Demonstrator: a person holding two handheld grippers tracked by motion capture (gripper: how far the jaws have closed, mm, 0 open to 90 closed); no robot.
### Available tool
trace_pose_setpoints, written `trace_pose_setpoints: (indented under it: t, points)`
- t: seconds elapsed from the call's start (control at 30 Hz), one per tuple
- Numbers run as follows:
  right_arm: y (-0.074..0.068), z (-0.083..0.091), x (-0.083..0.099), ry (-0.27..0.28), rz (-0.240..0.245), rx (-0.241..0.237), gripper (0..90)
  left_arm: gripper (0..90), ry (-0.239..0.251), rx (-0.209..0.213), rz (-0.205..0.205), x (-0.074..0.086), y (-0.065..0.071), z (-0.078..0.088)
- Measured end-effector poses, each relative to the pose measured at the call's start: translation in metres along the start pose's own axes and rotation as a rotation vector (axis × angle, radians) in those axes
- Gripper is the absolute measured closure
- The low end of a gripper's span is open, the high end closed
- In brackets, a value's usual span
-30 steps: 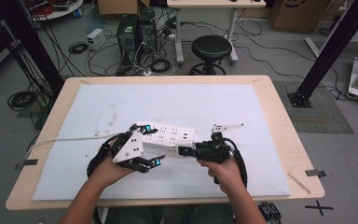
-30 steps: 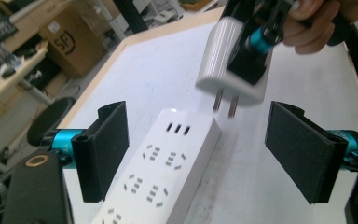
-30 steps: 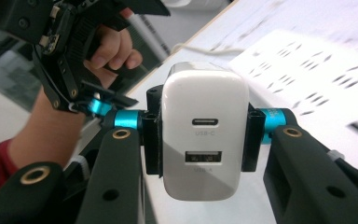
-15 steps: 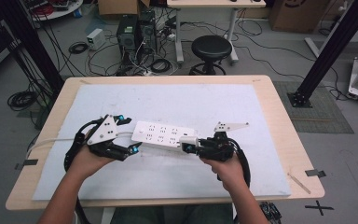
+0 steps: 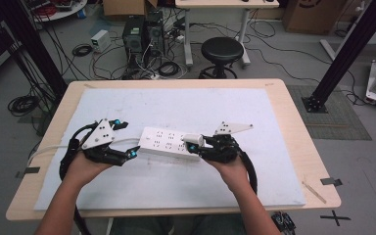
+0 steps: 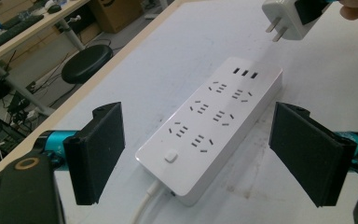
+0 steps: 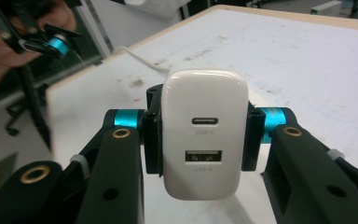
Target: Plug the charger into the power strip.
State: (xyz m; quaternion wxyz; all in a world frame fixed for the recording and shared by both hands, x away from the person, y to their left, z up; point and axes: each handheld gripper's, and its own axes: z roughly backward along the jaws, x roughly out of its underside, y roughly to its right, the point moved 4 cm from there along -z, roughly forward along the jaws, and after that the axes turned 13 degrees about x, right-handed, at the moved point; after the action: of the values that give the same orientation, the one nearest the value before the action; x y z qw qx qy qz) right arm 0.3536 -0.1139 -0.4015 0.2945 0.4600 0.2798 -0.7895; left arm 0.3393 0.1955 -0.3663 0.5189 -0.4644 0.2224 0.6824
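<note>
One power strip (image 5: 169, 143); one charger (image 7: 205, 133) clamped in right gripper (image 5: 196, 144) jaws; left gripper (image 6: 200, 154) jaws apart.

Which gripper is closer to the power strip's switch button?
Left. The left gripper sits open just off the button end; the right gripper holds the charger above the far end.

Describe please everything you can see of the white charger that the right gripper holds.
The white charger is a small rounded block of glossy plastic. Its rear face carries two ports, an oval one above a rectangular one, each with faint grey lettering. Two flat metal prongs stick out from the opposite face. The right gripper clamps it by its two sides between black pads. It hangs in the air above the far end of the power strip, prongs angled down toward it, not touching it.
</note>
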Motion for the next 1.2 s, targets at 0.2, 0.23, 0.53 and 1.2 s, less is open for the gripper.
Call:
trace_pose_setpoints:
  t: [0.2,0.23,0.53,1.2]
  points:
    - [0.002,-0.012,-0.007,-0.027,0.120,0.070,62.9,18.2,-0.019,-0.015,0.013,0.008,-0.004,0.009]
    - [0.002,-0.014,-0.009,-0.037,0.140,0.075,62.9,18.2,-0.017,-0.018,0.016,0.009,-0.004,0.010]
    - [0.001,-0.029,-0.023,-0.124,0.344,0.131,62.9,18.2,-0.021,-0.032,0.028,0.017,-0.003,0.019]
    - [0.022,-0.055,-0.049,-0.483,0.597,0.072,62.9,18.2,-0.043,-0.020,0.031,0.026,-0.001,0.020]
